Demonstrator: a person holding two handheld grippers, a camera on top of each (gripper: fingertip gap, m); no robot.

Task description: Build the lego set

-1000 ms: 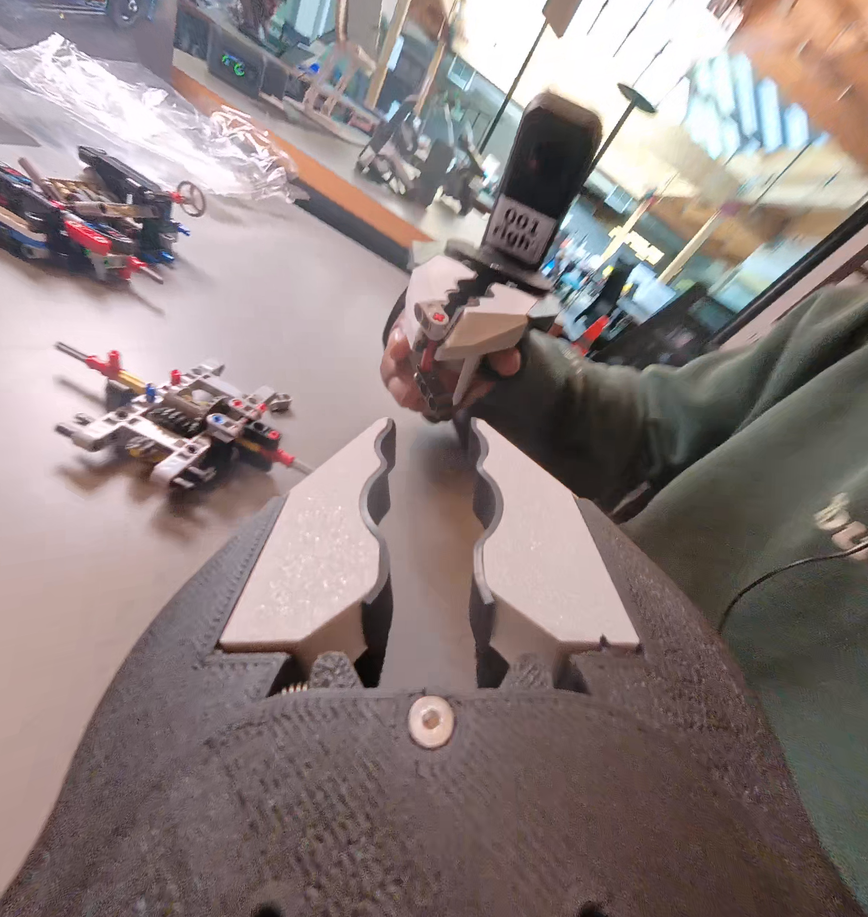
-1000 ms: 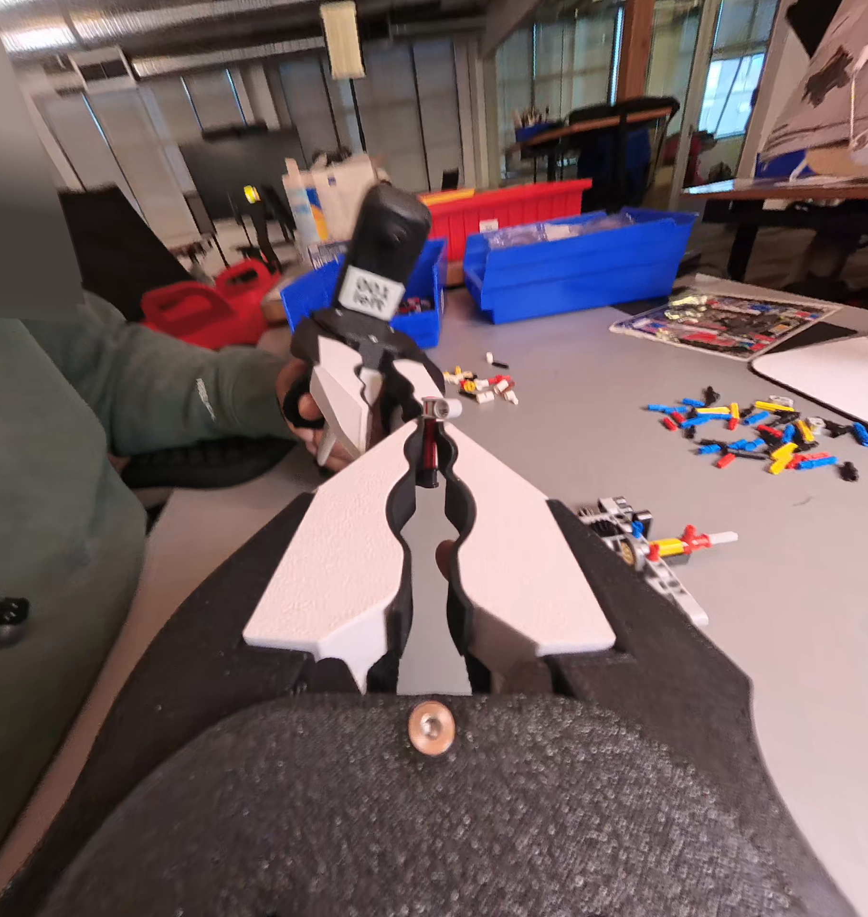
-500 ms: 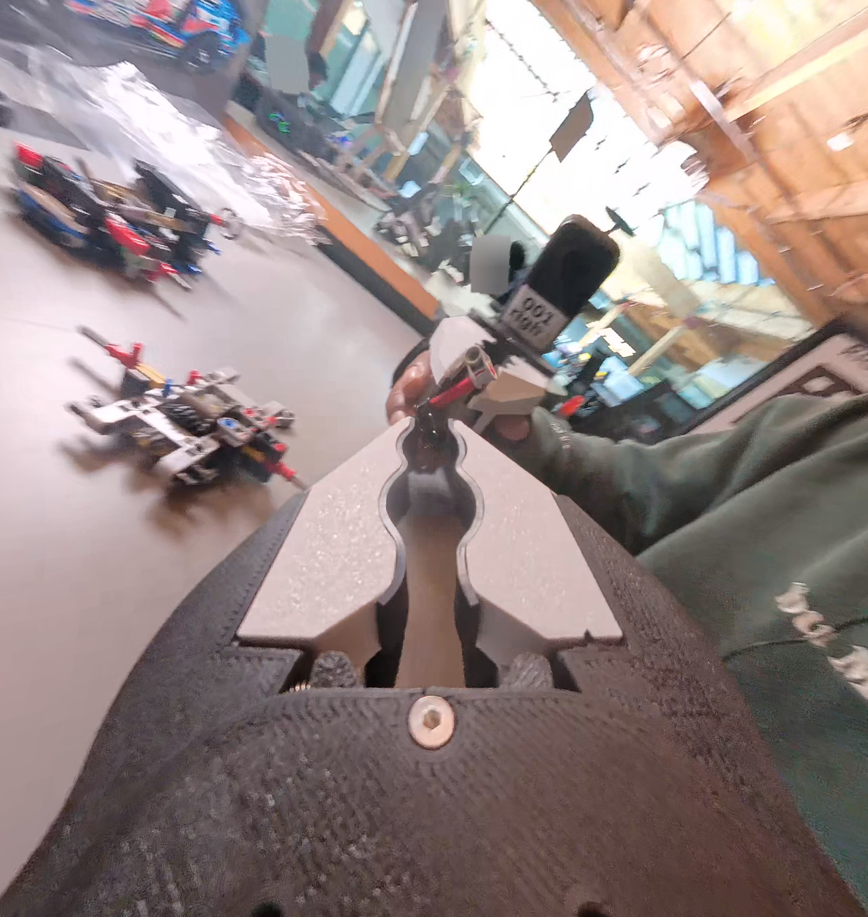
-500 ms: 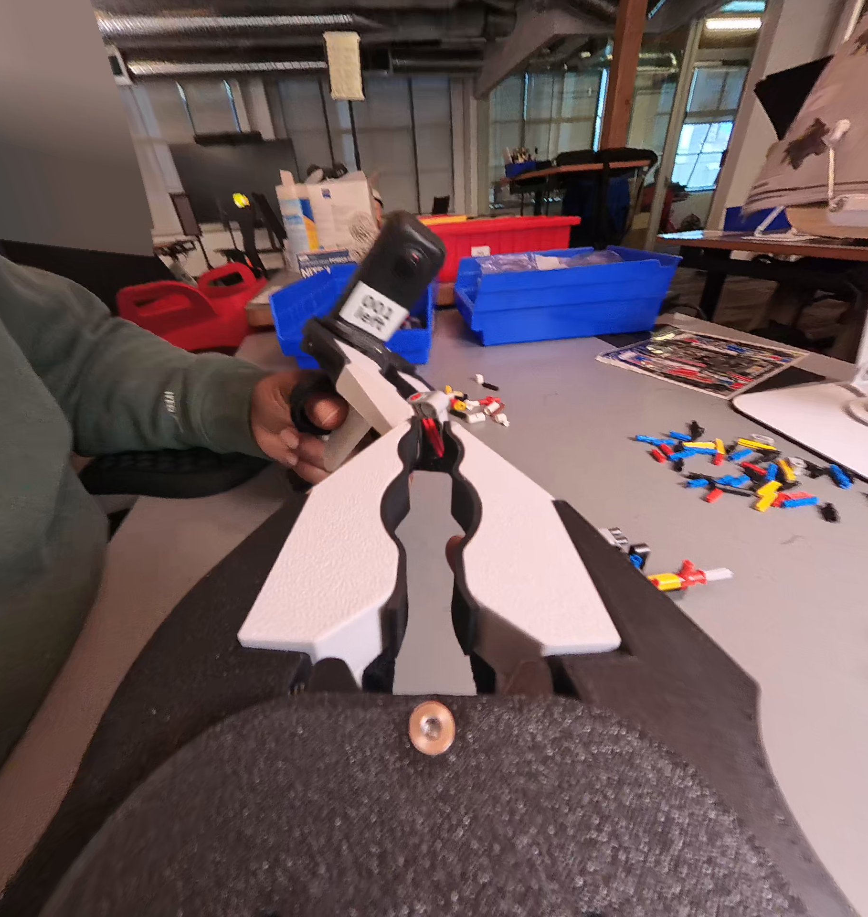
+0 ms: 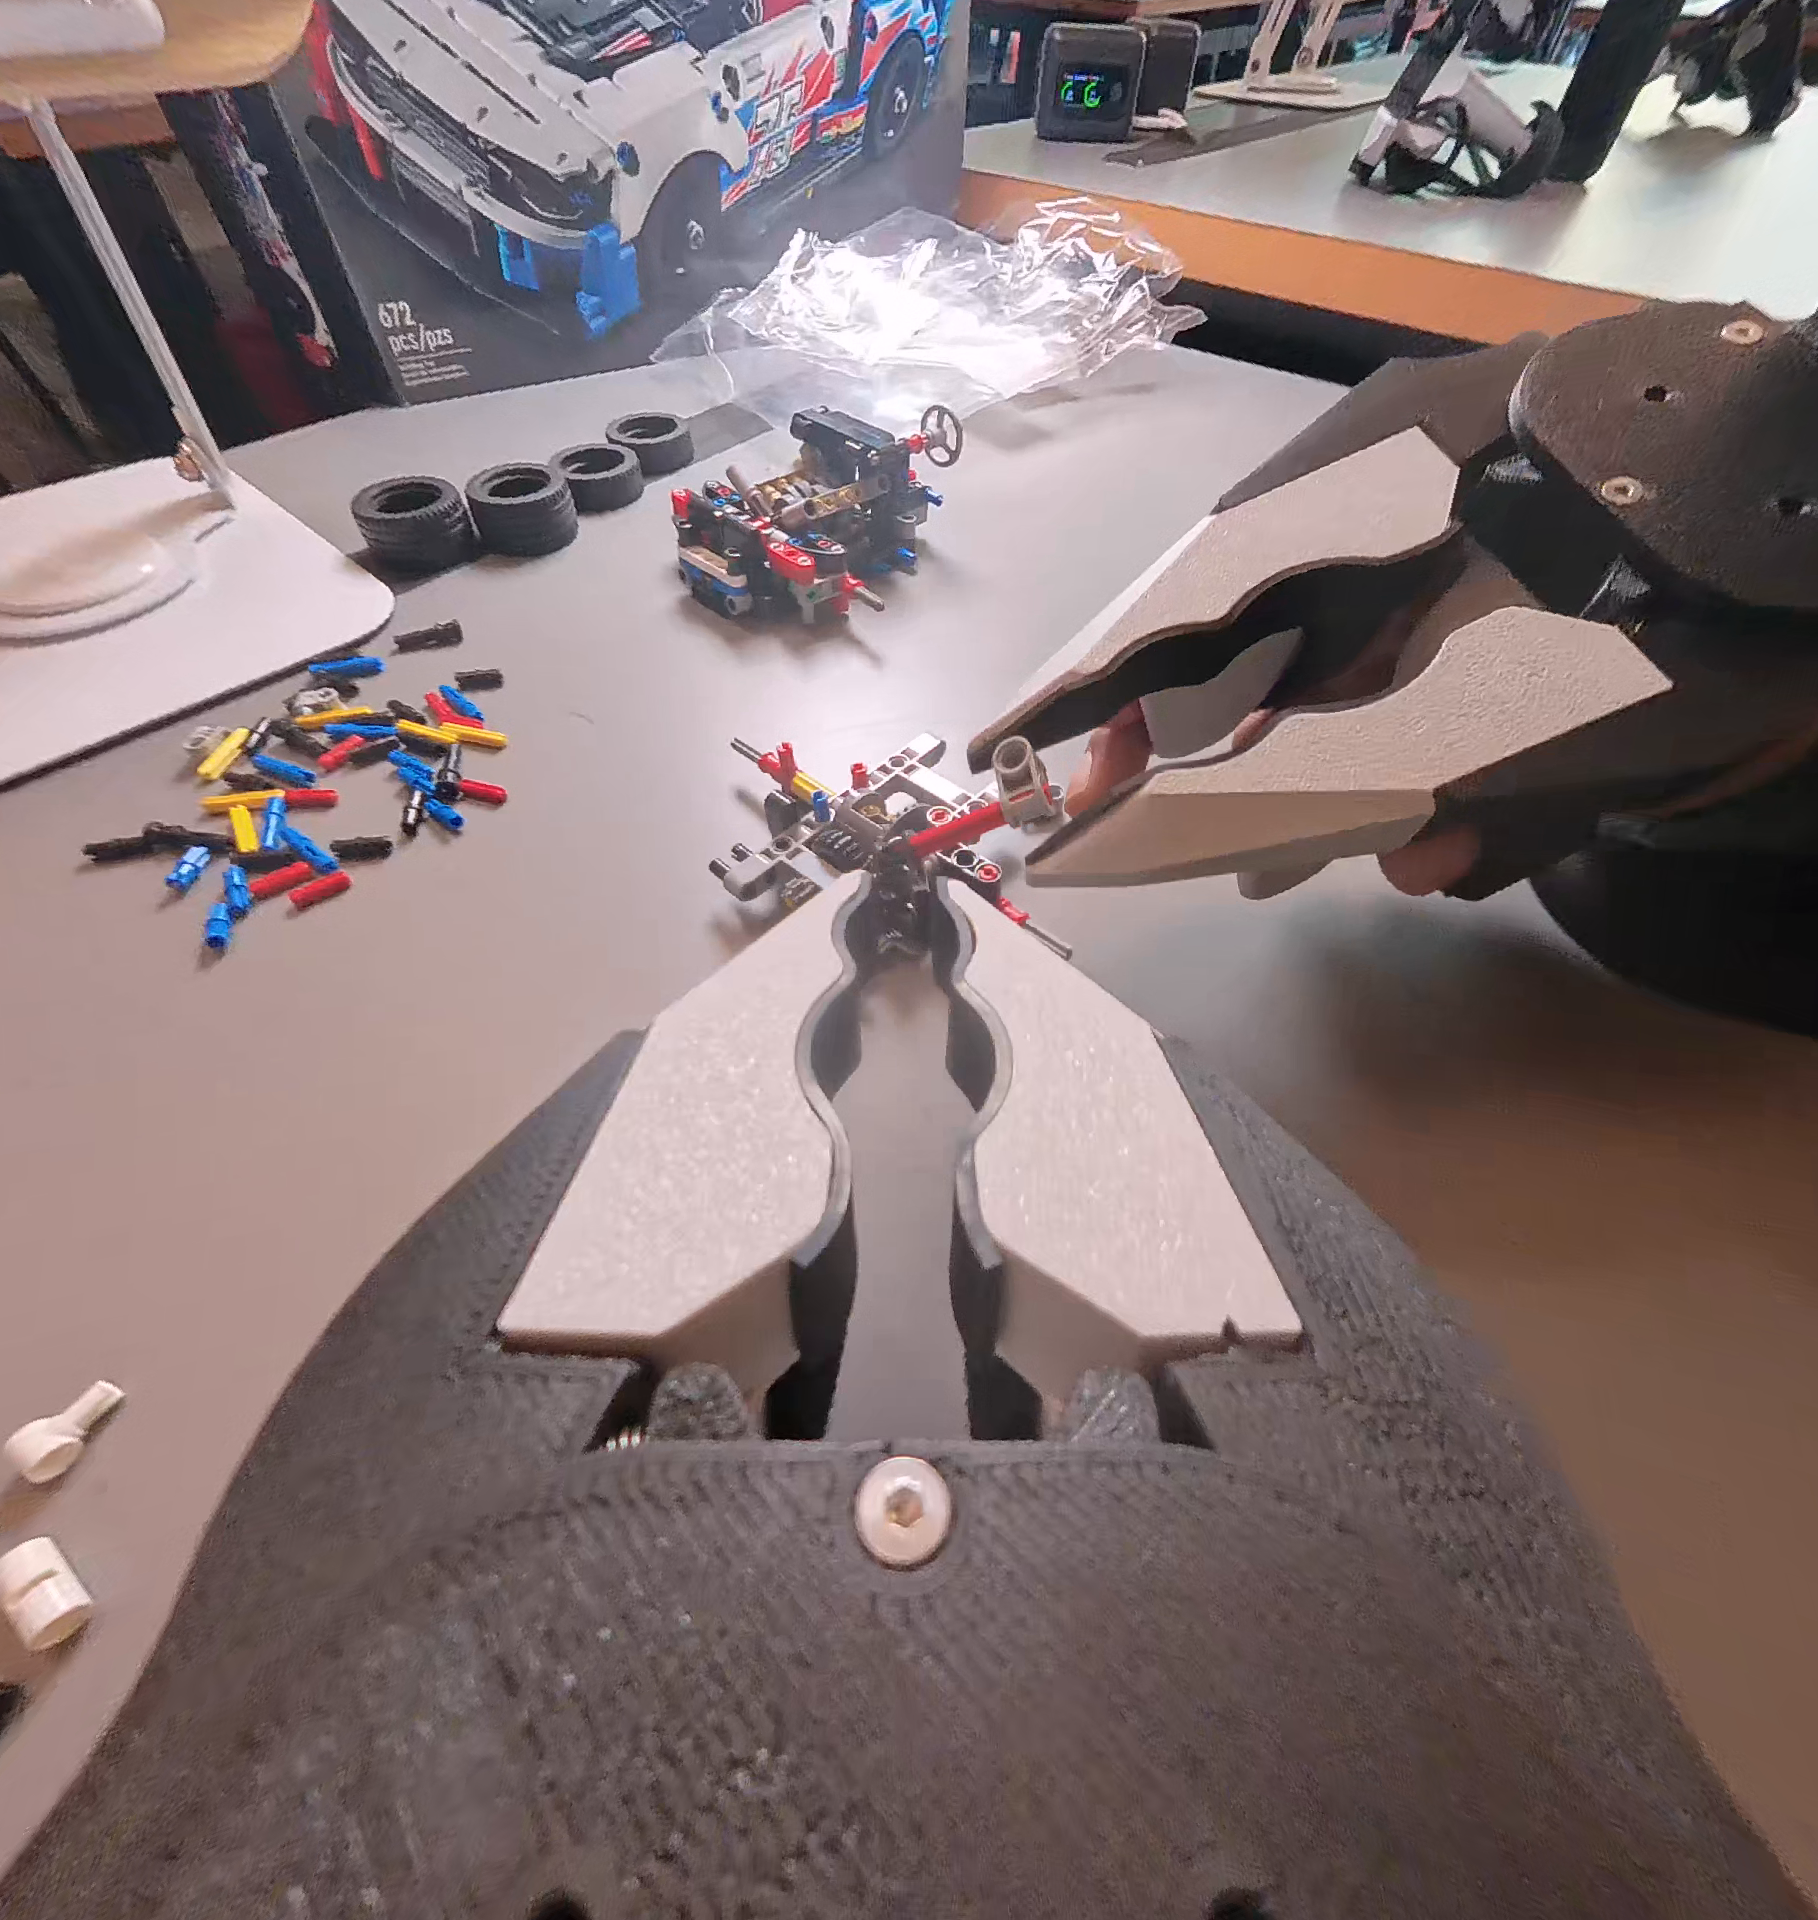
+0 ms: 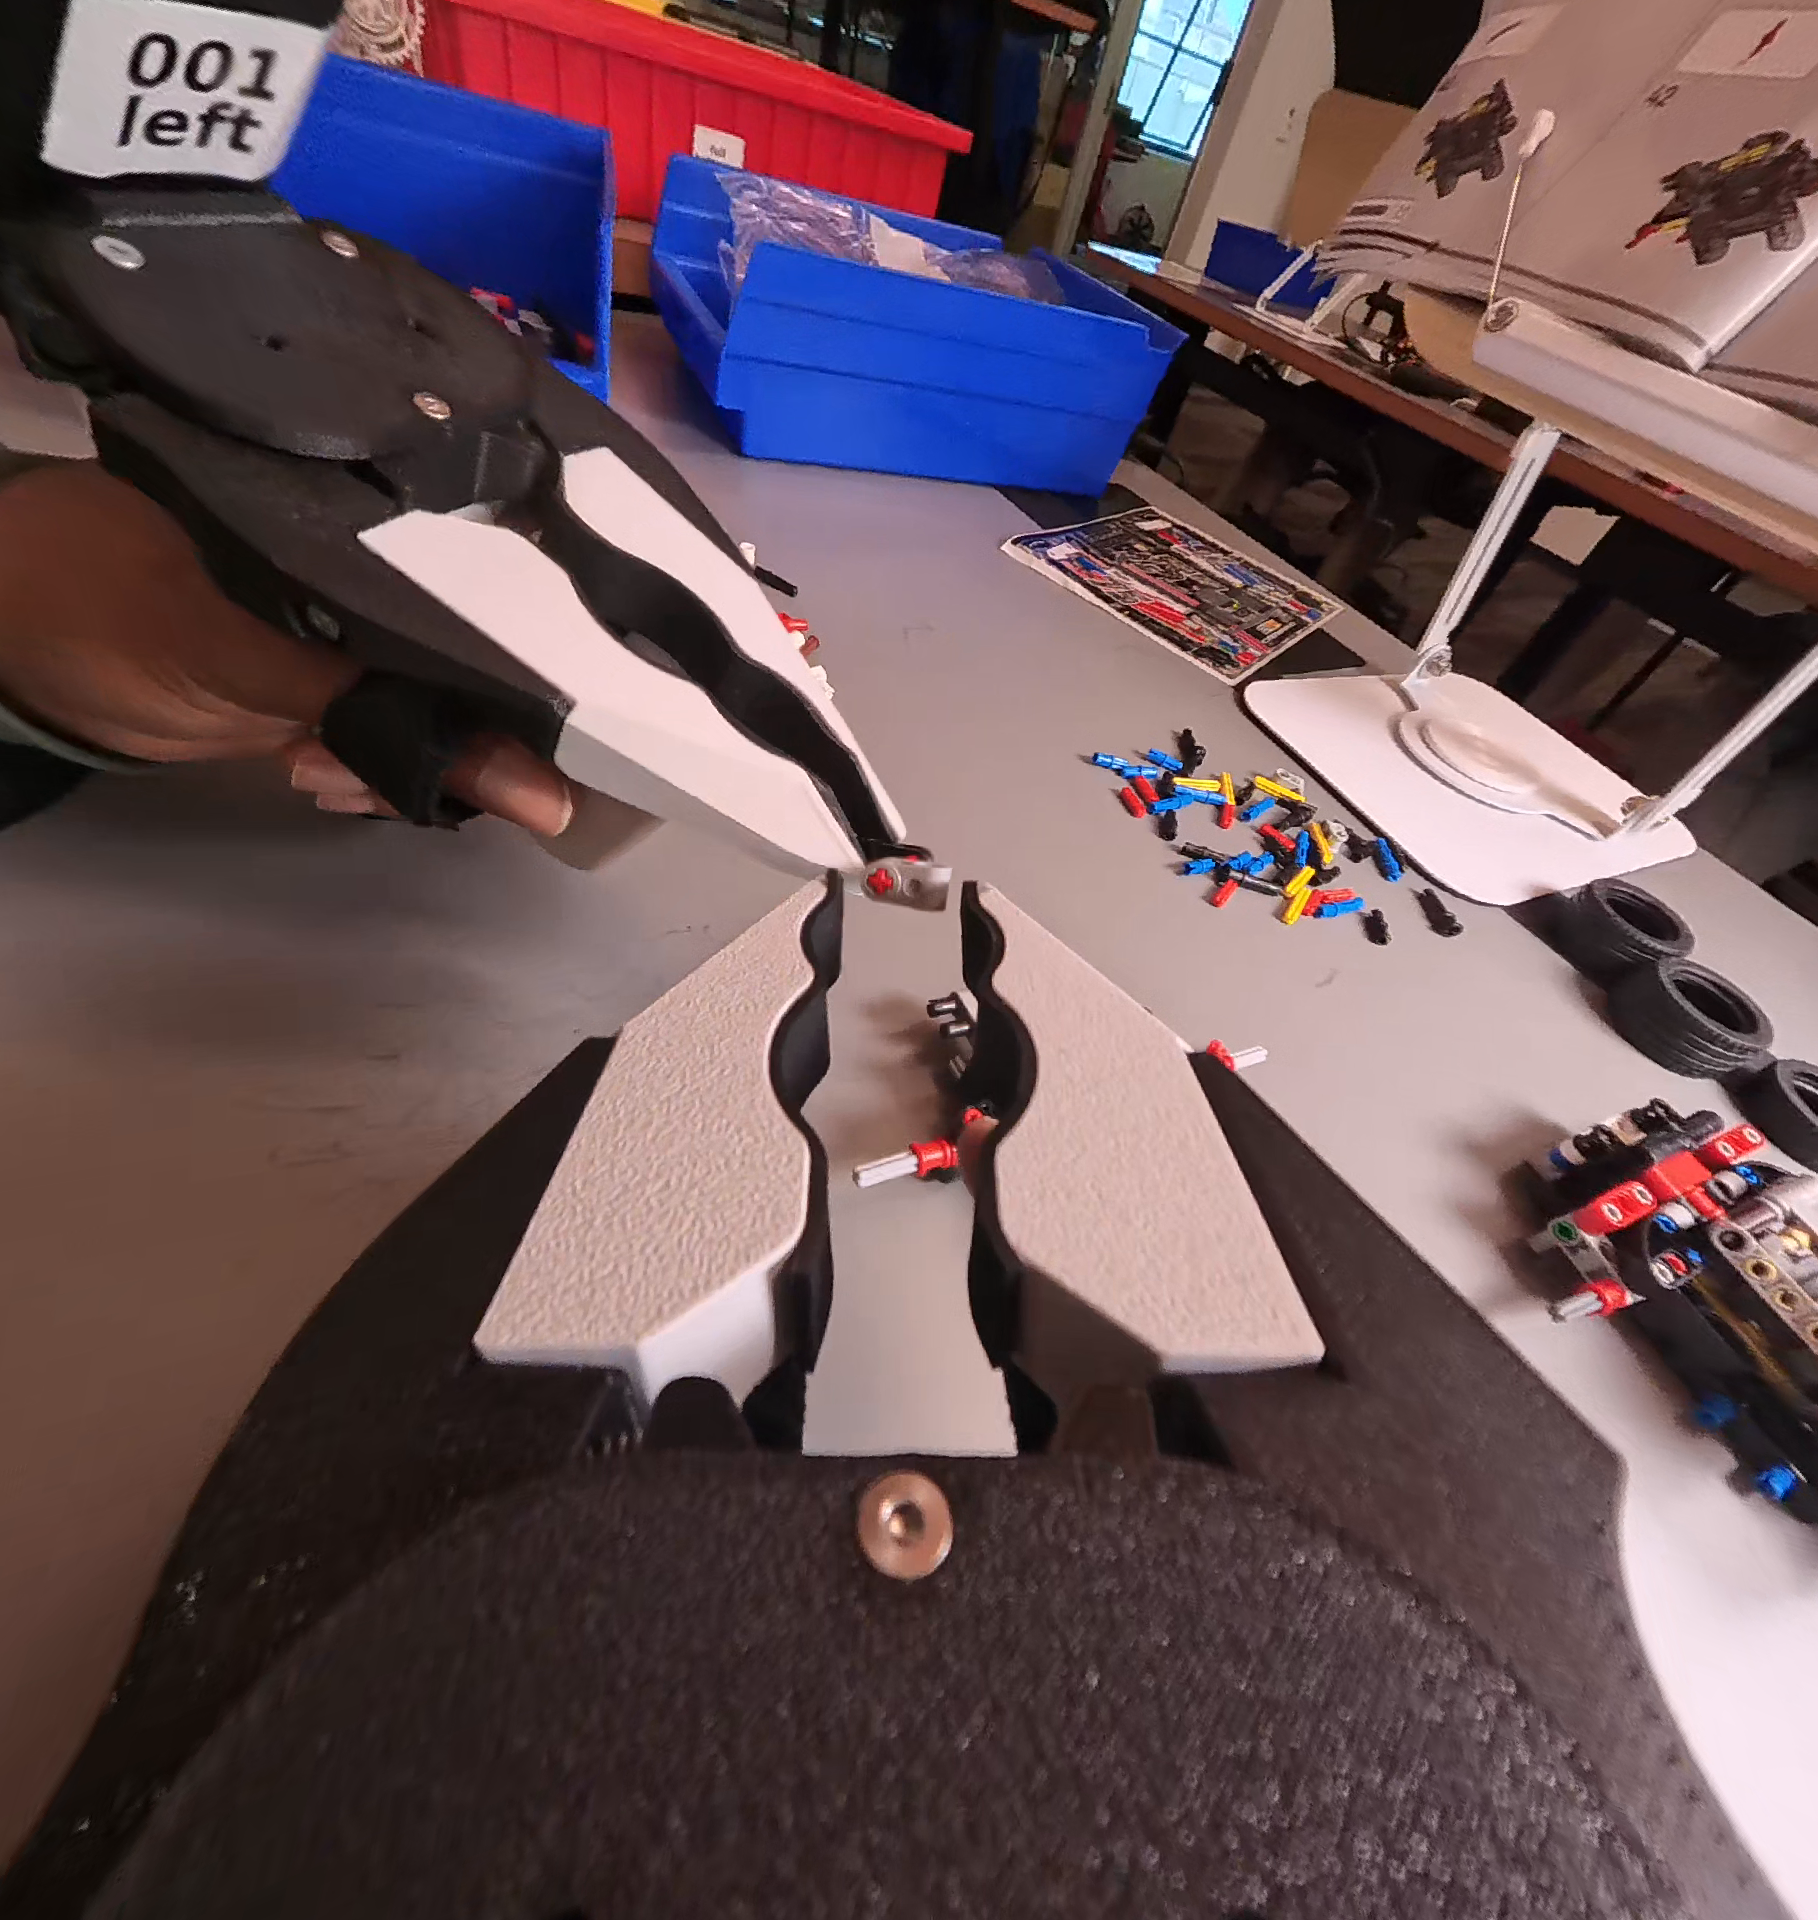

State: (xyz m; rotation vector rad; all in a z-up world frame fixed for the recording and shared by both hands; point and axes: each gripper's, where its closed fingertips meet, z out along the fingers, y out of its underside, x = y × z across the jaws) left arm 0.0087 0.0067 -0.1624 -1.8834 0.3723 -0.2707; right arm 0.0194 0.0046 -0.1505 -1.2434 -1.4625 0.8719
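While the left gripper (image 5: 900,914) is pinching its fingertips shut on a small black piece carrying a red axle (image 5: 952,828), a grey connector (image 5: 1024,781) is sitting on the axle's far end. Just beyond that end, the right gripper (image 6: 900,899) is hovering with its jaws parted, gripping nothing, the connector lying between its tips. Directly behind the held piece, one small grey sub-assembly (image 5: 853,816) is resting on the grey table (image 5: 261,1091). To the left, a loose scatter of blue, red, yellow and black pins (image 5: 313,774) is lying, too many and too jumbled to count. Farther back, one larger chassis build (image 5: 806,520) with a small steering wheel is standing beside four black tyres (image 5: 520,488) lined up in a row. Beyond these, crumpled clear plastic bags (image 5: 915,301) and one set box (image 5: 614,177) are sitting at the table's far edge.
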